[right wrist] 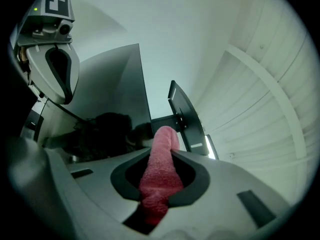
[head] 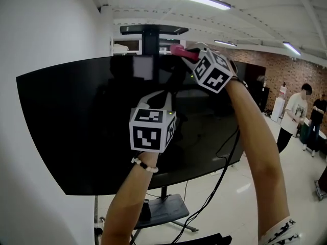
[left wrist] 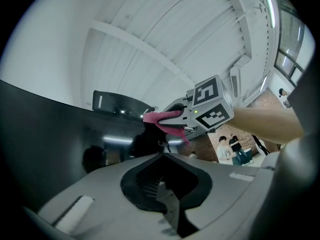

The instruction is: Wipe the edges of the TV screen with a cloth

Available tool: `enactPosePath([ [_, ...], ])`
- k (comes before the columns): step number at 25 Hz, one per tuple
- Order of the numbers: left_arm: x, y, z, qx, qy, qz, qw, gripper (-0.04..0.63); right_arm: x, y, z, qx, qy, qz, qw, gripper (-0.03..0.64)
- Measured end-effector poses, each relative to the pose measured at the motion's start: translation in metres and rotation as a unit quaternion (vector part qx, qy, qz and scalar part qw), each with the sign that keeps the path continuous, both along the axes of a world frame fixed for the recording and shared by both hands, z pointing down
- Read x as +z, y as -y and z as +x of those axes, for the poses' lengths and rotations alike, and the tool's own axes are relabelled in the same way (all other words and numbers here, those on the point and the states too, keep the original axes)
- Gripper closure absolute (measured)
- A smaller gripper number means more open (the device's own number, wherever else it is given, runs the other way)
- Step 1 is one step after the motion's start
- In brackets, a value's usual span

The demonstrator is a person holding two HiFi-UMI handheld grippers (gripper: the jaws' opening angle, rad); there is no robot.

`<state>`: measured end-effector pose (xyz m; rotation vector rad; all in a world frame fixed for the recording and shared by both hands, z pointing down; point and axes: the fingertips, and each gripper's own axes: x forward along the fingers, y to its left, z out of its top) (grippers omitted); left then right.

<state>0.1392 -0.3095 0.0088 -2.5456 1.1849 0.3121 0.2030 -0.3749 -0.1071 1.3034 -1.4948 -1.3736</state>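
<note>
A large black TV screen stands on a wheeled stand. My right gripper is raised to the screen's top edge, shut on a pink cloth that pokes out leftward over the edge. In the right gripper view the cloth lies rolled between the jaws, its tip near the screen. My left gripper hovers in front of the screen's middle, below the right one, shut and holding nothing. The left gripper view looks up past the left gripper at the right gripper and the cloth.
A dark bar-shaped device sits on a post above the TV. The stand's base and hanging cables are below. A white wall is at the left. Two people stand far right by a brick wall.
</note>
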Motion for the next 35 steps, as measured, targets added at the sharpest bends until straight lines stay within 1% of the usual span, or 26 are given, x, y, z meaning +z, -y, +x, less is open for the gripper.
enactPosePath([
  [4,-0.004,0.001,0.036,0.022,-0.011,0.000,0.9997,0.607,0.000,-0.002,0.026,-0.007,-0.002,-0.002,1.000,0.546],
  [8,-0.009,0.000,0.076,0.044,-0.018,0.020,0.9987,0.607,0.001,-0.008,0.059,-0.013,-0.006,-0.008,1.000,0.546],
  [11,-0.009,0.002,0.107,0.079,-0.028,0.028,0.9960,0.607,-0.003,-0.009,0.088,-0.015,-0.013,-0.002,1.000,0.546],
  [14,-0.010,0.010,0.141,0.114,-0.031,0.025,0.9927,0.607,-0.005,-0.004,0.118,-0.001,-0.024,0.002,1.000,0.546],
  [17,-0.015,0.013,0.175,0.136,-0.036,0.029,0.9896,0.607,-0.006,0.000,0.146,0.008,-0.031,0.007,0.999,0.546],
  [20,-0.018,0.006,0.212,0.153,-0.031,0.036,0.9871,0.607,-0.006,-0.003,0.179,0.009,-0.030,0.015,0.999,0.546],
  [22,-0.018,0.006,0.233,0.158,-0.032,0.035,0.9862,0.607,-0.006,-0.005,0.204,0.011,-0.028,0.022,0.999,0.546],
  [26,-0.018,0.007,0.271,0.154,-0.044,0.030,0.9866,0.607,-0.005,-0.005,0.258,0.011,-0.023,0.032,0.999,0.546],
  [32,-0.012,0.013,0.346,0.148,-0.049,0.014,0.9876,0.607,-0.009,-0.005,0.337,0.015,-0.030,0.033,0.999,0.546],
  [35,-0.005,0.018,0.376,0.140,-0.050,0.006,0.9888,0.607,-0.008,0.000,0.372,0.016,-0.030,0.027,0.999,0.546],
])
